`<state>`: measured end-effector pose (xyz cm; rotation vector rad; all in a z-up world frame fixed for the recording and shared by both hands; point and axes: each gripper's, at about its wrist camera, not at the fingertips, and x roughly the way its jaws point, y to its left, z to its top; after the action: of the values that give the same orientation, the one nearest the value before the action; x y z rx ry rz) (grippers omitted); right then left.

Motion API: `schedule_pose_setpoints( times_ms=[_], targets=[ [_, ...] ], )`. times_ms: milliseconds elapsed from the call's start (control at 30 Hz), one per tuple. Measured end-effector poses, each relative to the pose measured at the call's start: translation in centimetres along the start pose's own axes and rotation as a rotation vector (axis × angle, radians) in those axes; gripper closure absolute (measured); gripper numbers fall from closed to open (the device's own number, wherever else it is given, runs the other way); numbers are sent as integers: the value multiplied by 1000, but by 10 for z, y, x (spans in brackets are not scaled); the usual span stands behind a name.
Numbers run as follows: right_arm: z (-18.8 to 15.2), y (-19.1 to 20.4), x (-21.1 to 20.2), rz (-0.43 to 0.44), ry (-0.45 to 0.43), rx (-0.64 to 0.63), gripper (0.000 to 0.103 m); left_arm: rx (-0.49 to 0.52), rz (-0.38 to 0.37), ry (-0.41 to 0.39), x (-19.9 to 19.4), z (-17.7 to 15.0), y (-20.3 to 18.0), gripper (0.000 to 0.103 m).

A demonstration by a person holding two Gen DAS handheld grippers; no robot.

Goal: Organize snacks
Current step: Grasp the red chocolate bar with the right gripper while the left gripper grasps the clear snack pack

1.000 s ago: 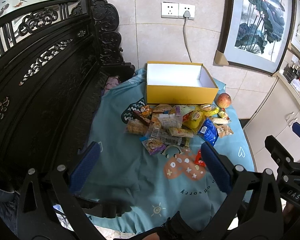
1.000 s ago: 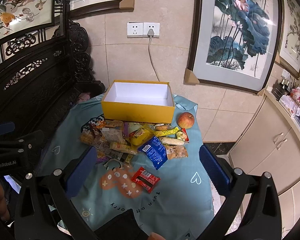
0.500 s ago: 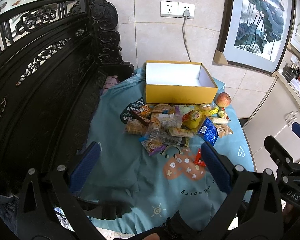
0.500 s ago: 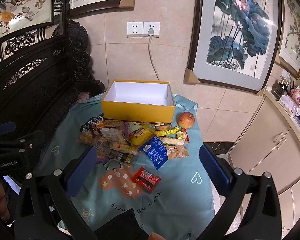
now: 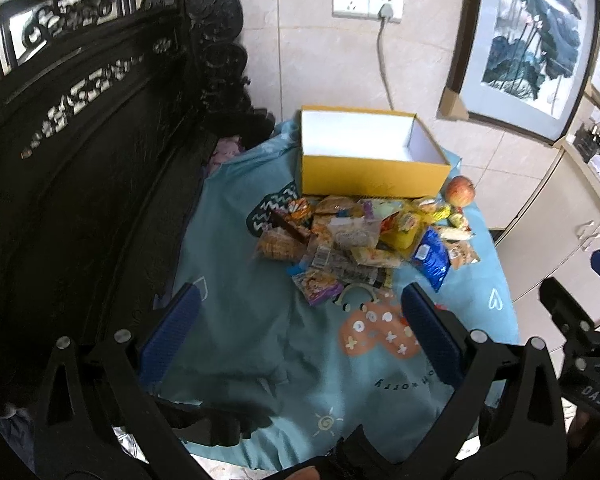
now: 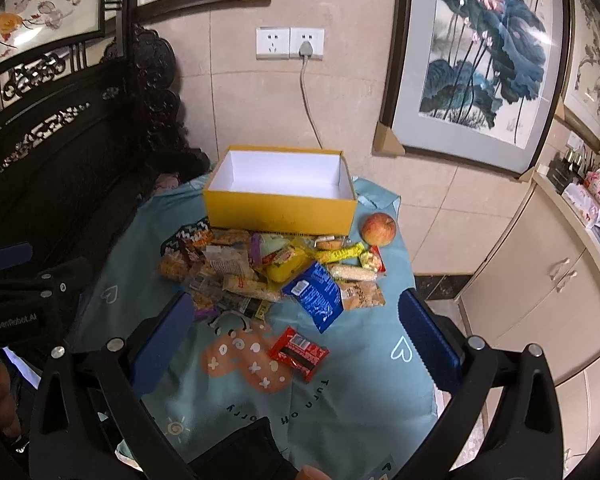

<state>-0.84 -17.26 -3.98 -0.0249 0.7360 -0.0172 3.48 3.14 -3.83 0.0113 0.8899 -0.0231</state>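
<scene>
I have both grippers held above the near edge of the table [image 6: 380,400], empty, jaws spread wide: left gripper [image 5: 296,316], right gripper [image 6: 296,320]. In the right view, the yellow box [image 6: 280,210] sits at centre frame, open top up, long axis running left to right. The snack pile [image 6: 268,272] sprawls just below it, touching its front wall. A blue packet [image 6: 316,294] lies diagonally, pointing lower right. The red wrapper [image 6: 298,354] lies apart, lower centre, tilted likewise. An apple [image 6: 378,229] rests beside the box's right corner.
</scene>
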Motion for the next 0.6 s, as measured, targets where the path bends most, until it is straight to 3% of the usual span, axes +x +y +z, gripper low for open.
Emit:
schedule_pose_setpoints(
  times_ms=[167, 267, 433, 600],
  targets=[
    [-17, -4, 41, 49, 109, -23, 1, 5, 14, 72, 47, -12, 8, 2],
    [-38, -15, 80, 135, 180, -31, 1, 9, 22, 137, 86, -25, 9, 2],
    [-71, -21, 136, 167, 247, -138, 2, 2, 64, 211, 141, -47, 5, 2],
    [-95, -31, 184, 239, 294, -197, 4, -11, 52, 207, 173, -54, -6, 2]
  ],
)
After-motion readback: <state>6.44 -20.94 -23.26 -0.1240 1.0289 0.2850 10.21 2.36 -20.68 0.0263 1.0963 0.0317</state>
